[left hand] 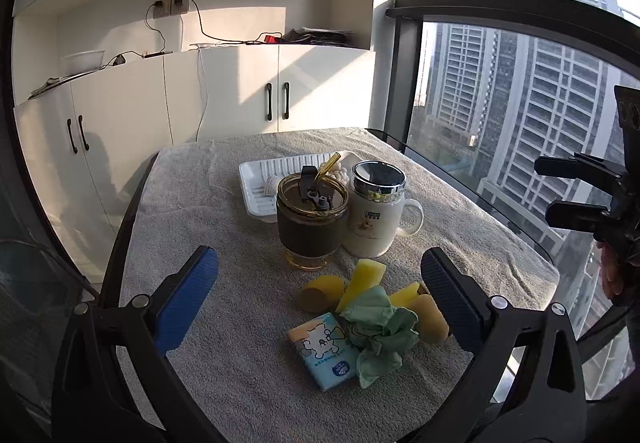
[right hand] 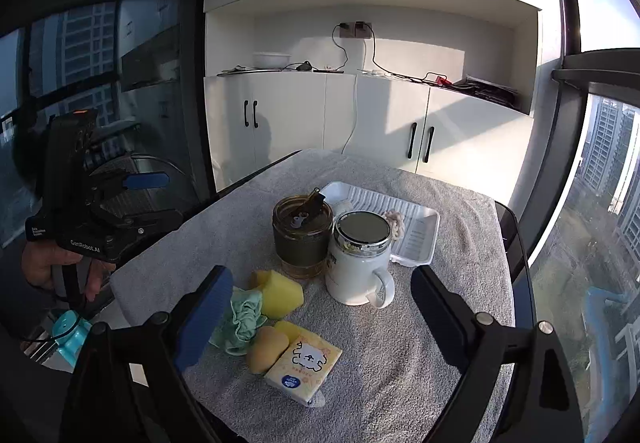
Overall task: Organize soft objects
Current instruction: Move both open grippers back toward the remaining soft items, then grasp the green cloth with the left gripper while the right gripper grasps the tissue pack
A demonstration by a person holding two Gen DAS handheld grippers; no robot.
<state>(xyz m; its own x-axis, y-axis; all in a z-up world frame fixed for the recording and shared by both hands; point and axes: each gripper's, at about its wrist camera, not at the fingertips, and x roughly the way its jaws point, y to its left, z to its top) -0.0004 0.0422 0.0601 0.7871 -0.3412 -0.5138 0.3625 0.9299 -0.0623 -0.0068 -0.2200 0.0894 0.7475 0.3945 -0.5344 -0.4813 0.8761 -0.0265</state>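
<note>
A pile of soft things lies on the grey towel (left hand: 224,235) at the table's near side. It holds a tissue pack (left hand: 324,353) (right hand: 304,367), a crumpled green cloth (left hand: 378,327) (right hand: 240,319) and several yellow sponges (left hand: 362,281) (right hand: 280,293). My left gripper (left hand: 320,257) hovers over the pile, open, with nothing between its blue pads. My right gripper (right hand: 322,273) is also open and empty above the pile. Each gripper shows in the other's view: the right gripper (left hand: 544,187) at the window side, the left gripper (right hand: 172,199) off the table's left edge.
Behind the pile stand an amber glass cup (left hand: 312,219) (right hand: 302,235) with a straw and a white lidded mug (left hand: 376,215) (right hand: 360,267). A white ribbed tray (left hand: 260,183) (right hand: 416,239) behind them holds a cream knitted item (right hand: 394,223). White cabinets lie beyond; a window flanks the table.
</note>
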